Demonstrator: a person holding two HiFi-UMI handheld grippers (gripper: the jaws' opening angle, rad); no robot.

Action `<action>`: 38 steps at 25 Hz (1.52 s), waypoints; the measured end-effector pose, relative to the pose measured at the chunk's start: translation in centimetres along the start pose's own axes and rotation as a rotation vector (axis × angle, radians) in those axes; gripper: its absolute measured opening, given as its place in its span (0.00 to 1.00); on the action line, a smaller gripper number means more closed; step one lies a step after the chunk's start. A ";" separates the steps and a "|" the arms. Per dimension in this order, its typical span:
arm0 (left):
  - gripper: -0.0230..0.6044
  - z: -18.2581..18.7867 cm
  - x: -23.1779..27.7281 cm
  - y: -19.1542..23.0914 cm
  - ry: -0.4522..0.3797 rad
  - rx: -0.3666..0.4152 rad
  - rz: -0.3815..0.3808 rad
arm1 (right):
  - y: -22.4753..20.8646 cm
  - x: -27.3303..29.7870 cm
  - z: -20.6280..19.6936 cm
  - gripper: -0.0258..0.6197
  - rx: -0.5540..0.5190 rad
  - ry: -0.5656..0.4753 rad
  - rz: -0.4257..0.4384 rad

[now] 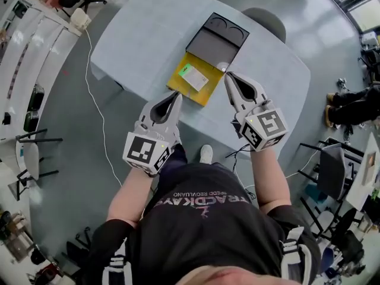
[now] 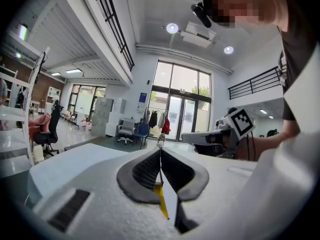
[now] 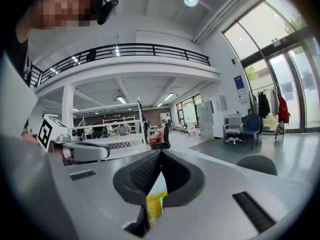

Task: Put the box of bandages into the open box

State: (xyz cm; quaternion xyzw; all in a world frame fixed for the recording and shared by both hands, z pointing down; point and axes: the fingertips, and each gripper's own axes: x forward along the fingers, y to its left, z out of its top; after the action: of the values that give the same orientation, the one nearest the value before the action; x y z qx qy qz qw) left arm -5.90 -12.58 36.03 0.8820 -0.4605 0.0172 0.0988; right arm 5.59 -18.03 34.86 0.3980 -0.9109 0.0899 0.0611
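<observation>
The yellow box of bandages (image 1: pixel 193 79) lies flat near the table's front edge, a white and green label on top. Just behind it, touching or nearly so, sits the open black box (image 1: pixel 217 40), empty inside. My left gripper (image 1: pixel 177 94) hovers at the yellow box's near left corner, jaws shut with nothing in them. On the other side, level with the box's right edge, my right gripper (image 1: pixel 227 75) is also shut and empty. A sliver of yellow box (image 2: pixel 161 199) shows below the closed left jaws, and the yellow box (image 3: pixel 155 204) shows likewise under the right ones.
The pale grey table (image 1: pixel 142 34) is bare around the two boxes. A grey chair (image 1: pixel 267 19) stands behind its far edge. A white cable (image 1: pixel 95 117) runs across the floor at left. Office chairs (image 1: pixel 332 165) and clutter stand at right.
</observation>
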 end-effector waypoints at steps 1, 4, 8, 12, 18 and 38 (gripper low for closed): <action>0.07 0.4 -0.1 -0.3 -0.008 0.005 0.003 | 0.4 -0.7 0.5 0.06 -0.011 -0.010 0.004; 0.07 1.2 -0.5 -1.9 -0.018 0.006 0.013 | 1.7 -2.9 1.5 0.06 -0.033 -0.022 0.020; 0.07 1.7 -1.1 -4.2 -0.017 0.009 0.008 | 2.8 -5.4 2.2 0.06 -0.038 -0.035 0.043; 0.07 2.1 -1.7 -6.2 -0.021 0.028 -0.005 | 3.4 -7.5 2.5 0.06 -0.045 -0.045 0.046; 0.07 1.6 -2.3 -9.0 -0.019 0.037 -0.018 | 4.1 -10.1 1.7 0.06 -0.049 -0.047 0.046; 0.06 1.0 -3.6 -12.6 -0.023 0.056 0.011 | 5.3 -13.2 0.2 0.06 -0.062 -0.037 0.087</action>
State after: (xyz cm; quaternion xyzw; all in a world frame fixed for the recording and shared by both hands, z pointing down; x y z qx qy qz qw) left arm 2.25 -2.81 32.66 0.8820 -0.4657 0.0202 0.0686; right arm 10.65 -5.13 31.61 0.3574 -0.9308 0.0567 0.0524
